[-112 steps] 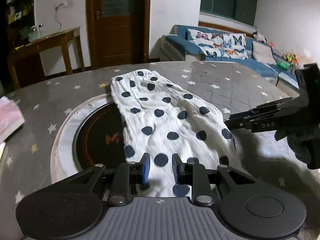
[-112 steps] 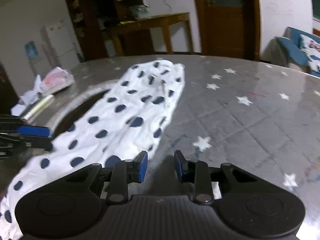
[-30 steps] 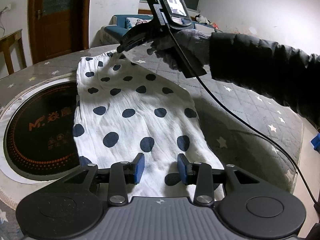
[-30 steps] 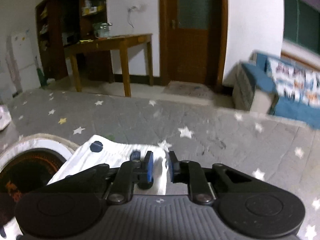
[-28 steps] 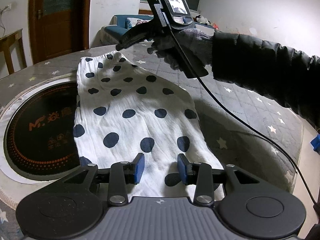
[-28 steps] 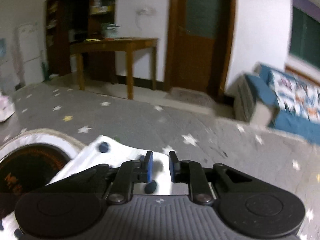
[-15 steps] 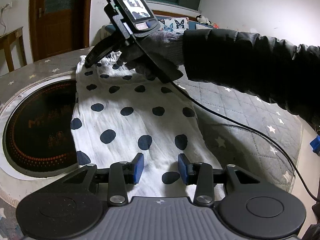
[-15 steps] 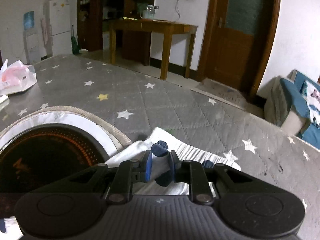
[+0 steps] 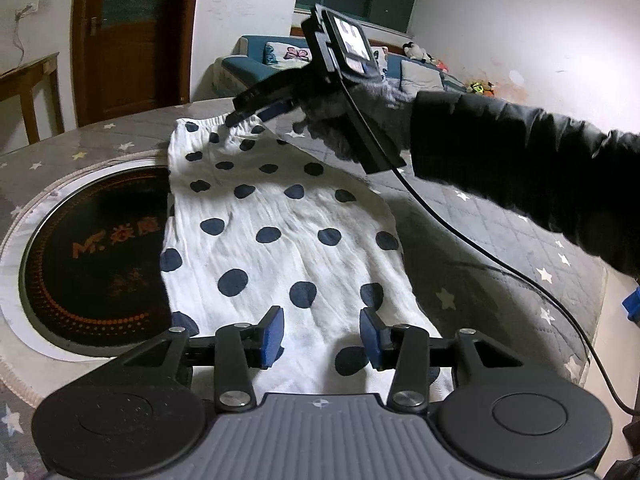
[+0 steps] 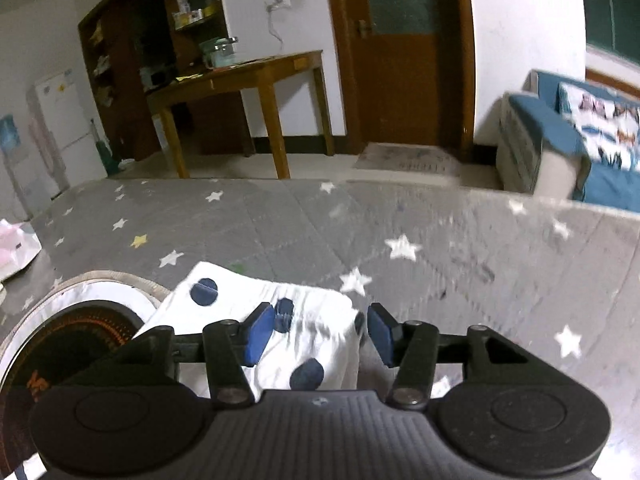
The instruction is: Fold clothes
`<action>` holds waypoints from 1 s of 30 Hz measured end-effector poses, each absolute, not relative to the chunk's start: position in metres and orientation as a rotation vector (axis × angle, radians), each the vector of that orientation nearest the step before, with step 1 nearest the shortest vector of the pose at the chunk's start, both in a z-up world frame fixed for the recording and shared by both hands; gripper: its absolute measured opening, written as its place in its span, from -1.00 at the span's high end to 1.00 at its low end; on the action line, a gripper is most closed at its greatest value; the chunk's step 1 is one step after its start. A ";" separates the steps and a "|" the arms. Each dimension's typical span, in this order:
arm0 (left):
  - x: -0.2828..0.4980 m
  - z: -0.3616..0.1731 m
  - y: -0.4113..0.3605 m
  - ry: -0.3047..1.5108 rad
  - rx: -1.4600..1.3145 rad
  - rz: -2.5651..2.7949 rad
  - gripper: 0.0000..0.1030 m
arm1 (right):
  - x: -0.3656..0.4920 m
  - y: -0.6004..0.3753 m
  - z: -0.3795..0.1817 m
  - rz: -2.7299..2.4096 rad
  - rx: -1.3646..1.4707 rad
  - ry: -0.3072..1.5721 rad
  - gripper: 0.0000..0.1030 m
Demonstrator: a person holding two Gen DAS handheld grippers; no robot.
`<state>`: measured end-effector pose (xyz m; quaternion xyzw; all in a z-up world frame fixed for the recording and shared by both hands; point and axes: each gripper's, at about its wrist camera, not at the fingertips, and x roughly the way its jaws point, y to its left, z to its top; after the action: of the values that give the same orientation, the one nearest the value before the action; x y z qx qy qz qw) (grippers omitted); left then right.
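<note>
Now the white cloth with dark dots (image 9: 280, 240) lies flat on the star-patterned tabletop (image 9: 500, 248), and its left side covers part of the round black hob (image 9: 88, 248) set into that tabletop. The left gripper (image 9: 321, 332) hovers over the near end of the cloth. Its fingers (image 9: 272, 334) are spread and opening a little more, and cloth shows below the gap, but the pads do not press it. The right gripper (image 10: 321, 334), held by a gloved hand (image 9: 352, 120) in a dark sleeve (image 9: 520, 160), is at the far end of the cloth. Its fingers (image 10: 258, 336) are opening at this moment; the far hem lies between them, not pinched.

I think the risk here is the hem at the far end. It looks a little bunched, so if the right fingers close again they may catch only one layer, or a wrinkle, and the fold would come out crooked. Also the cloth may slide on the smooth hob when one end is pulled. The black cable (image 9: 480, 252) from the right gripper hangs near the cloth's right edge and could drag it.
</note>
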<state>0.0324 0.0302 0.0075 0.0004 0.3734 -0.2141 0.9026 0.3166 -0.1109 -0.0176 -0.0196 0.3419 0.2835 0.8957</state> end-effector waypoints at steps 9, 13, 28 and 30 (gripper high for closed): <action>0.033 0.008 0.034 0.779 0.000 -0.404 0.06 | 0.321 -0.123 -0.026 0.623 0.055 0.707 0.61; 0.031 0.011 0.037 0.771 0.004 -0.382 0.01 | 0.313 -0.123 -0.017 0.632 0.056 0.680 0.67; 0.015 0.013 0.057 0.774 0.005 -0.235 -0.12 | 0.230 -0.135 0.049 0.730 0.077 0.560 0.68; 0.010 0.014 0.061 0.772 0.002 -0.212 -0.14 | 0.213 -0.138 0.055 0.755 0.083 0.551 0.68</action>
<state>0.0103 0.0615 0.0137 0.0012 0.3756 -0.1032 0.9210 0.2130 -0.1377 0.0554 0.0399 0.2657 0.3636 0.8920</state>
